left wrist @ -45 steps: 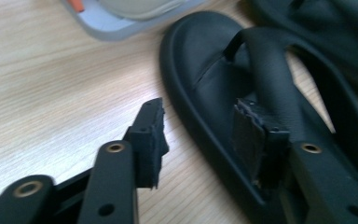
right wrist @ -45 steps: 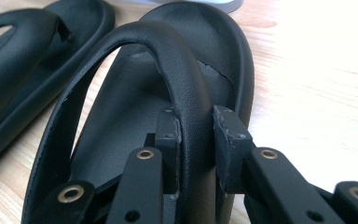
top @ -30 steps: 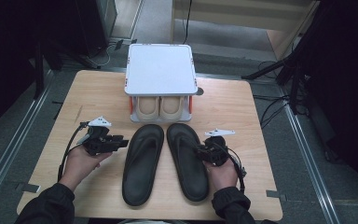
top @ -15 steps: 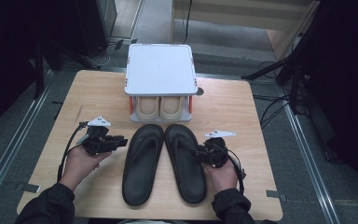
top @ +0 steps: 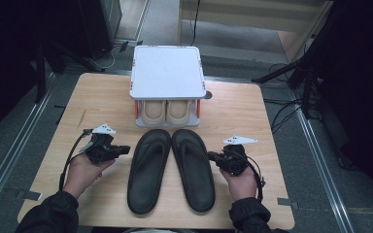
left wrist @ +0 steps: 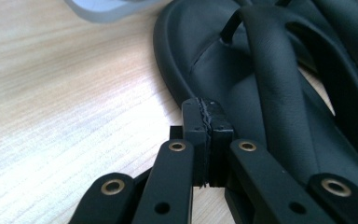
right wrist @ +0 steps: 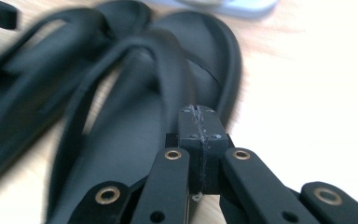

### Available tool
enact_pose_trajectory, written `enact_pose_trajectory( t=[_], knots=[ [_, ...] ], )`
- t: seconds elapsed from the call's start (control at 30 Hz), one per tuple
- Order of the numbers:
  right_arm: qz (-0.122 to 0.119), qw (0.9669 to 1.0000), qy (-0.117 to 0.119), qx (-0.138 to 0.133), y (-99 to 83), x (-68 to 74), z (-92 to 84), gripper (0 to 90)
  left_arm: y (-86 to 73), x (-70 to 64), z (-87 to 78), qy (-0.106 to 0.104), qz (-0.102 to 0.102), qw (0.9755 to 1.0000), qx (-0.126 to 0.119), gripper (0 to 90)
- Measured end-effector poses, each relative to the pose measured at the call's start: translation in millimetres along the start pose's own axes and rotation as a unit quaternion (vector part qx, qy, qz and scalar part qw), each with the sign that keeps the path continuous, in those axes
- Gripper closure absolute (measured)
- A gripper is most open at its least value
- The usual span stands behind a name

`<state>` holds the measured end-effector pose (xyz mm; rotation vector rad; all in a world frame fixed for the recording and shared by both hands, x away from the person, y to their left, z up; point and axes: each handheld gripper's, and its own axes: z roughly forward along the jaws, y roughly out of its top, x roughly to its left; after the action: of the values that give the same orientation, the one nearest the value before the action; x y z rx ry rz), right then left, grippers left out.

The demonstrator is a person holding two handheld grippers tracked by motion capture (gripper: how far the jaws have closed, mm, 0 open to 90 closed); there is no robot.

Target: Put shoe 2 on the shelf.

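left gripper jaws clenched, nothing between; left sandal just beyond tips. right gripper jaws clenched, empty; right sandal just ahead. both jaw pairs just been closing. sandals side by side between grippers on table, toes toward shoe rack. likely light, soft rubber, bendy; best grip: strap or sole edge.

I sit at a pale wooden bench with rounded corners, lit evenly from above, its grain running across. Around it lies a grey floor crossed by metal rails on both sides, with black cables trailing to my right. Beyond the far edge stands light wooden furniture, and darkness closes in on both sides.
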<state>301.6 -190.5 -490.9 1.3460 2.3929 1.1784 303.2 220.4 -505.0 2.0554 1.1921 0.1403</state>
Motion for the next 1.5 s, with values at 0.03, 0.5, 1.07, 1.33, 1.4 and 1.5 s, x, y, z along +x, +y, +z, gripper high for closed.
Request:
enact_pose_trajectory(
  t=[0.03,0.5,1.07,1.33,1.4,1.5],
  knots=[
    [0.003,1.0,-0.005,0.007,-1.1,-2.0,2.7,90.0,-0.3,0.9,0.8,0.003,0.002,1.0,0.002,90.0],
    [0.012,0.9988,-0.022,0.041,-3.7,-12.8,24.9,90.0,-4.5,-2.8,18.1,0.014,0.013,0.9992,0.036,90.0],
    [0.011,0.9989,-0.019,0.041,-3.8,-13.1,27.0,90.0,-5.7,-14.5,24.4,0.0,0.026,0.9983,0.053,90.0],
    [0.012,0.999,-0.018,0.039,-3.7,-12.1,28.4,90.0,-5.9,-28.6,31.0,-0.016,0.038,0.9977,0.054,90.0],
    [0.012,0.999,-0.019,0.038,-3.7,-12.3,28.6,90.0,-6.0,-29.3,31.0,-0.013,0.041,0.9977,0.053,90.0],
    [0.016,0.999,-0.016,0.038,-4.1,-13.5,28.4,90.0,-6.1,-26.8,30.8,-0.018,0.027,0.9981,0.052,88.0]
  ],
)
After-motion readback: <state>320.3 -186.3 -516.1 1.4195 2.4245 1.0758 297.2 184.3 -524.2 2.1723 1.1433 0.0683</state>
